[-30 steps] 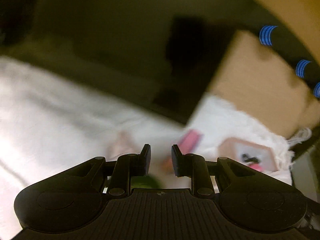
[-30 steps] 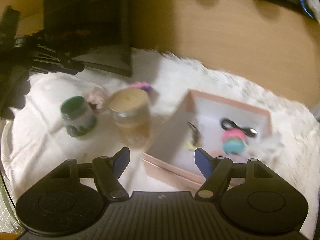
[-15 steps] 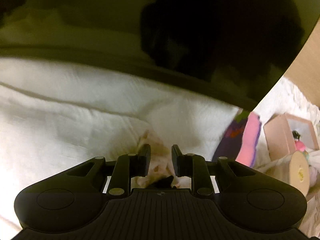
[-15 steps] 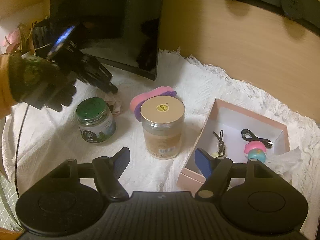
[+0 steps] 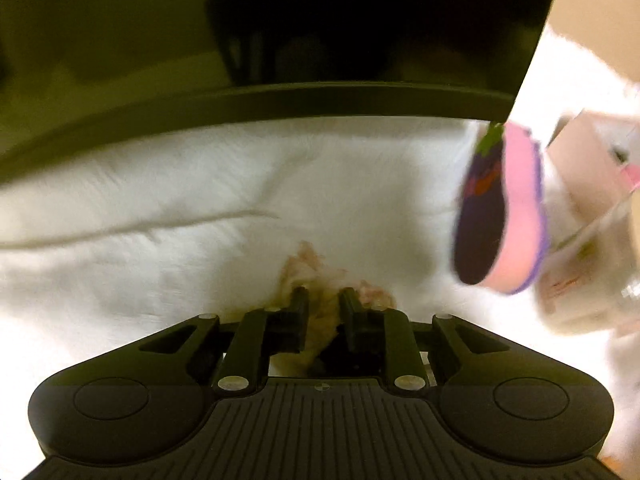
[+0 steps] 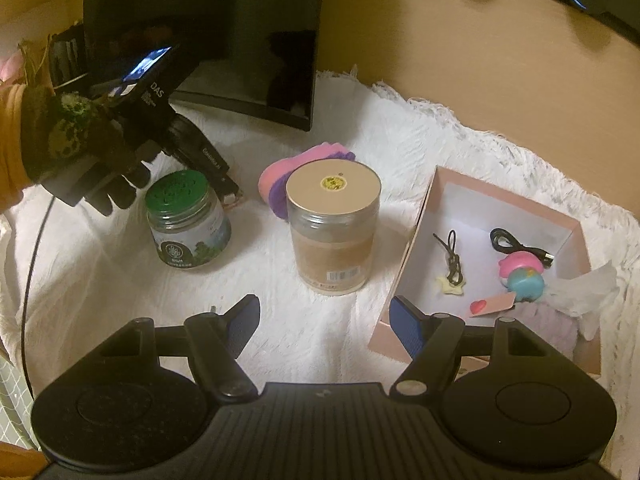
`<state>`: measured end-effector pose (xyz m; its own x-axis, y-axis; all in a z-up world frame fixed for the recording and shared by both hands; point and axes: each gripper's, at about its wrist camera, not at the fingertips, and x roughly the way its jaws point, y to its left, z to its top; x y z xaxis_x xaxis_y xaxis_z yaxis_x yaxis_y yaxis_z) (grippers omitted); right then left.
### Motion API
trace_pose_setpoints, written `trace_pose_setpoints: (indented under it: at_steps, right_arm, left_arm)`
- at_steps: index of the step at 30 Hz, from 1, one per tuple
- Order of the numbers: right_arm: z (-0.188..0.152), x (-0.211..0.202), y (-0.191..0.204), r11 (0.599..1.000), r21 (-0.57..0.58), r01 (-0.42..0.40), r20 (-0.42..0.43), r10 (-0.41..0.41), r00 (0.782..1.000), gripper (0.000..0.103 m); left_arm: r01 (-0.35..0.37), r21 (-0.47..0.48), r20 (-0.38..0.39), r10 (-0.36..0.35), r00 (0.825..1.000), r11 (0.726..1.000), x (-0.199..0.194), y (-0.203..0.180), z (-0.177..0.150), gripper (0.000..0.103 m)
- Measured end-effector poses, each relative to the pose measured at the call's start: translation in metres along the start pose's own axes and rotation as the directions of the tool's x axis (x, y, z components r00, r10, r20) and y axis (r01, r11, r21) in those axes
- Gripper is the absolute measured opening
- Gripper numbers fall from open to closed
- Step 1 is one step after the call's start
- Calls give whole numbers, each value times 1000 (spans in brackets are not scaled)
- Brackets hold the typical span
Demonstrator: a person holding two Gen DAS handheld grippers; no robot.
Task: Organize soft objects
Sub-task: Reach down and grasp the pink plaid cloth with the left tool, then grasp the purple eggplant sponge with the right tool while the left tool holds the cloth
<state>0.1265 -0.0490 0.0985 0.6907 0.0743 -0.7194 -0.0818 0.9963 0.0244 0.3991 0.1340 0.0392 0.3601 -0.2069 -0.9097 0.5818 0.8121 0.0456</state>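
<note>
My left gripper (image 5: 323, 298) has its jaws close together around a small pale pink-and-cream soft thing (image 5: 308, 276) on the white fluffy cloth (image 5: 160, 220). In the right wrist view the left gripper (image 6: 230, 196) reaches down behind the green-lidded jar. A pink and purple plush toy (image 5: 500, 216) lies to its right; it also shows behind the tall jar (image 6: 276, 176). My right gripper (image 6: 324, 316) is open and empty, above the cloth in front of the tall jar. A pink box (image 6: 424, 216) on the right holds a pink and blue squishy (image 6: 524, 276).
A green-lidded glass jar (image 6: 186, 220) and a tall jar with a tan lid (image 6: 332, 228) stand mid-cloth. A black monitor (image 6: 224, 32) stands behind. The box also holds a black cable (image 6: 520, 246), a cord charm and tissue paper. A wooden wall is beyond.
My left gripper has come down and forward over the small pale soft thing, which now sits between its fingers. The right gripper has drawn back slightly and steadied.
</note>
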Motion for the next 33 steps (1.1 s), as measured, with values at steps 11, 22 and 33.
trace_pose_setpoints:
  at_steps: [11, 22, 33]
  right_arm:
    - [-16, 5, 2, 999, 39, -24, -59, 26, 998, 72]
    - [-16, -6, 3, 999, 34, -36, -41, 38, 998, 72]
    - [120, 6, -26, 987, 157, -13, -91, 28, 995, 72]
  left_arm:
    - [158, -209, -42, -170, 984, 965, 7, 24, 9, 34]
    - [196, -117, -77, -206, 976, 974, -1, 2, 0, 59]
    - [223, -180, 60, -215, 975, 958, -13, 26, -24, 16]
